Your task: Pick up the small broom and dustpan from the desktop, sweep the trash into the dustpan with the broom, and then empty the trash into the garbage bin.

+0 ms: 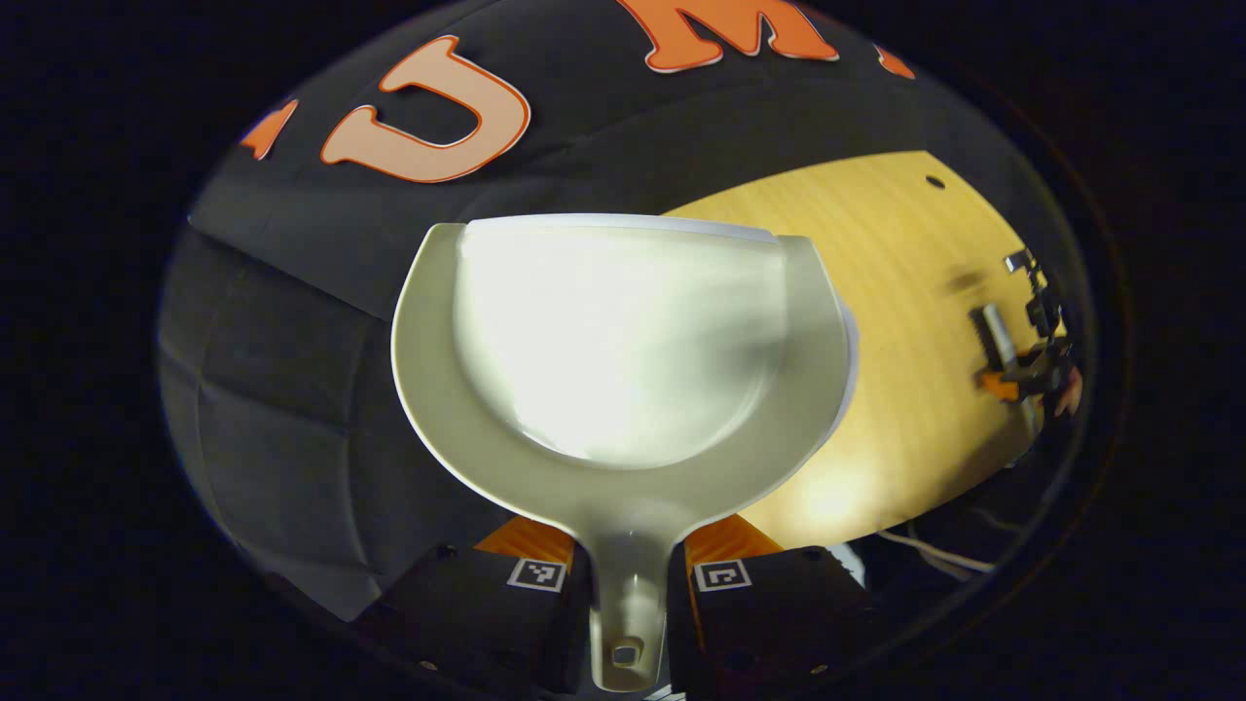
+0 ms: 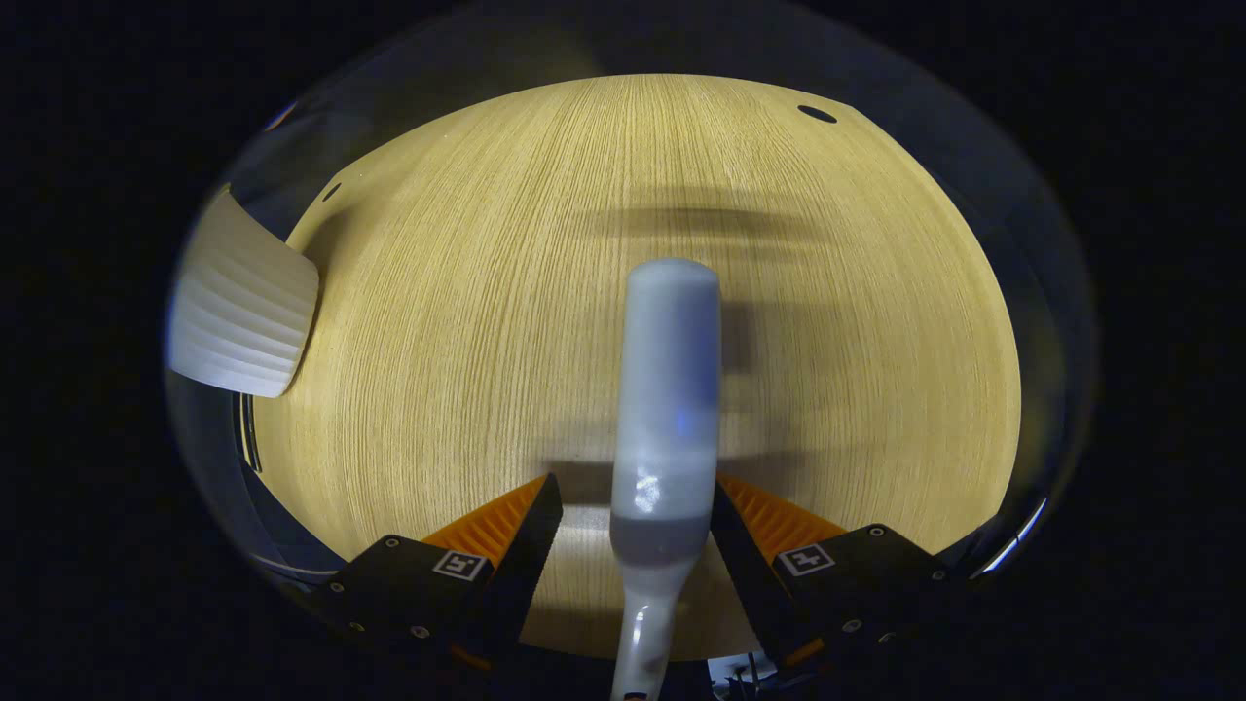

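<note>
My left gripper [image 1: 628, 584] is shut on the handle of the pale dustpan [image 1: 623, 341]. The pan is lifted and turned toward me in front of the dark booth wall, and I see no trash in its scoop. In the right gripper view the grey-white small broom [image 2: 670, 389] lies along the gap of my right gripper [image 2: 638, 492], over the wooden desktop [image 2: 467, 292]. Its right side meets one finger, while a strip of desk shows between it and the other finger. The left gripper view shows the right gripper [image 1: 1027, 346] far off at the right, blurred.
A white ribbed garbage bin [image 2: 243, 312] sits at the desk's left edge in the right gripper view. The desktop [image 1: 905, 292] reaches to the right behind the dustpan, with a small hole [image 1: 934, 182] near its far edge. Cables [image 1: 934, 550] hang below the desk's near edge.
</note>
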Demonstrator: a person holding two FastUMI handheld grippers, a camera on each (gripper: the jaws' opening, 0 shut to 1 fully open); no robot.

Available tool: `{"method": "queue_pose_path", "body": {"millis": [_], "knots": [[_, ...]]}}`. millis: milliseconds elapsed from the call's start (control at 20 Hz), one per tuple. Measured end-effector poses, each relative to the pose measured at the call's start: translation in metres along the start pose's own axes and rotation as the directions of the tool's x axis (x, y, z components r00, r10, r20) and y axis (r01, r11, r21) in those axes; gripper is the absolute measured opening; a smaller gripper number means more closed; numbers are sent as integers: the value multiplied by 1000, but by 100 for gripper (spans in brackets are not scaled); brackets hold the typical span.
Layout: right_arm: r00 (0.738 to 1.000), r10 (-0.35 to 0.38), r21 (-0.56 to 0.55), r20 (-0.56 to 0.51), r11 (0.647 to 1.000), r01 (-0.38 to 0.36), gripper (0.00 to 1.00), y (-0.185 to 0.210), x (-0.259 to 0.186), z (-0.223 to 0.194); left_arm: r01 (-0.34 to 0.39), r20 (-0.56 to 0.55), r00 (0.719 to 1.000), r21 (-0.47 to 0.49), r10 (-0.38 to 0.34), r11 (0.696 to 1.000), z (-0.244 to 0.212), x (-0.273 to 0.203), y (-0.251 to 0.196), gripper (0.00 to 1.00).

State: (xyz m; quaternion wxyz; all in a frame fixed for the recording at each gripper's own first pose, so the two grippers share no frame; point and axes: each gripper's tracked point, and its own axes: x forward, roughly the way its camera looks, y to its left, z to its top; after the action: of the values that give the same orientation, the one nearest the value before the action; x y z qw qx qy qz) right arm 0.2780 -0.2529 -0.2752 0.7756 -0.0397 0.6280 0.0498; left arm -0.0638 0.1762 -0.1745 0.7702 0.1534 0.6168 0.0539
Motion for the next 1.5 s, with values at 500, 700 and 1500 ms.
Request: {"method": "queue_pose_path", "body": {"millis": [500, 700, 1500], "knots": [[1000, 8, 40, 0, 999, -8, 94, -5, -1, 6, 532, 125, 847, -214, -517, 819, 29, 24, -260, 34], [1000, -9, 52, 1, 999, 9, 94, -10, 0, 7, 498, 67, 865, -233, -497, 835, 12, 71, -293, 34], [999, -29, 14, 14, 999, 29, 94, -9, -1, 5, 387, -152, 880, -321, -451, 864, -58, 190, -384, 35]]}}
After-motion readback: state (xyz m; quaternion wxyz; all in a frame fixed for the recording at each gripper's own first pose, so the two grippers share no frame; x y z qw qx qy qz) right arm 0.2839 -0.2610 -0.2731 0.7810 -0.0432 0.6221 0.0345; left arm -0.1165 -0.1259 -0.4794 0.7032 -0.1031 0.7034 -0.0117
